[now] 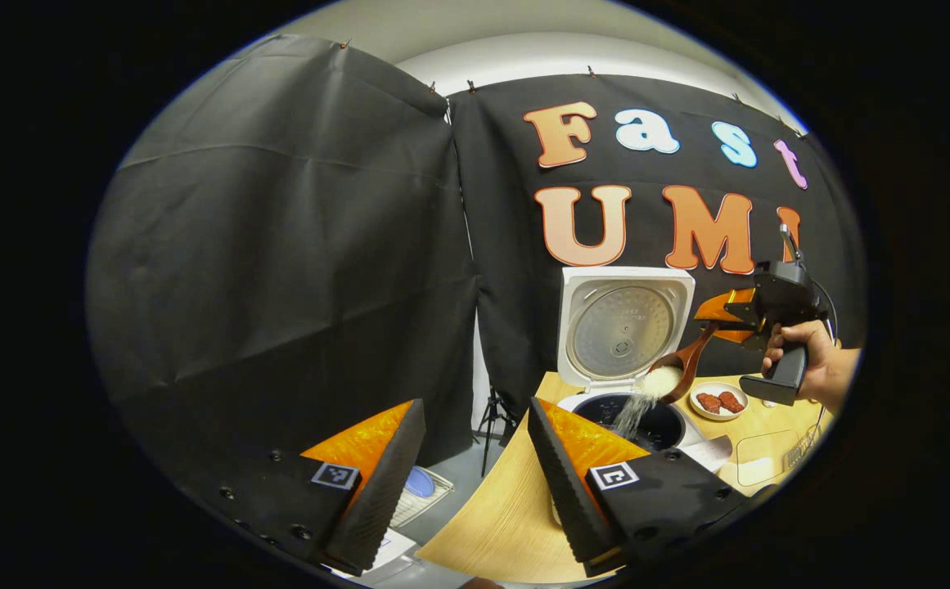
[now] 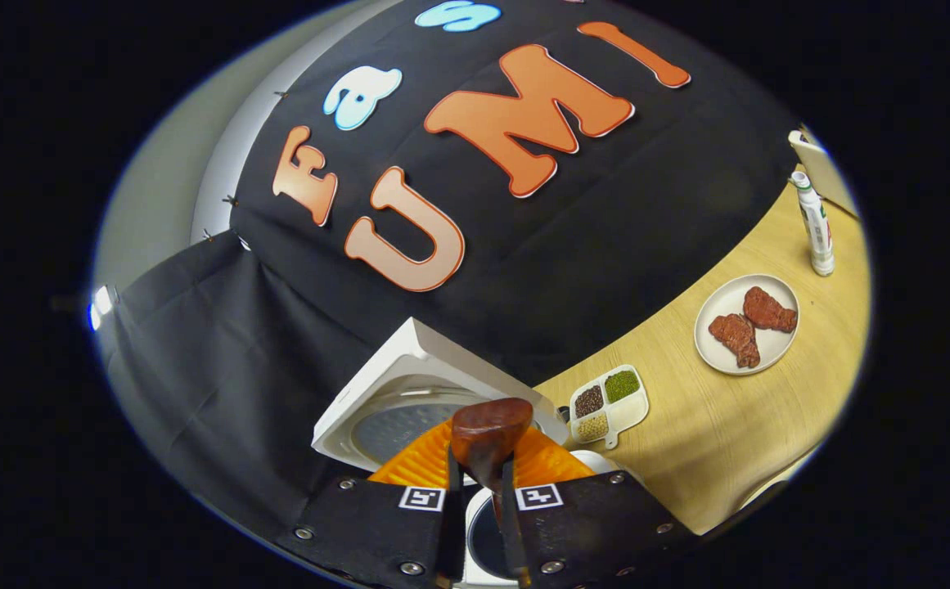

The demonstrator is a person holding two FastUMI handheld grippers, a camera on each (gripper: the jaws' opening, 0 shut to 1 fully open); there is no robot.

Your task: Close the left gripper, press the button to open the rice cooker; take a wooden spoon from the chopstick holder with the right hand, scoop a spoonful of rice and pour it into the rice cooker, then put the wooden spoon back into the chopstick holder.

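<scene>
A: Where is the spoon?
B: Out ahead of the left gripper, to the right of its jaws, tilted bowl-down over the cooker's dark pot. Rice is streaming off its bowl into the pot.

A: What holds it?
B: The right gripper, with a hand on its grip. In the right gripper view the 2 jaws are drawn in narrow on the spoon's handle, which sticks up between them; the right gripper hangs just above the pot rim.

A: And the cooker lid?
B: Open, standing upright behind the pot, its metal inner plate facing the left jaws. In the right gripper view the lid sits just beyond the jaws, to the left.

A: The left jaws?
B: Spread wide, with nothing between them, low over the tabletop's near edge and well apart from the cooker.

A: What else is around?
B: A plate with 2 brown pieces of meat, well to the right of the right jaws. A 3-part dish of grains lies nearer, just right of the lid. A white tube stands farther off beyond the plate.
</scene>
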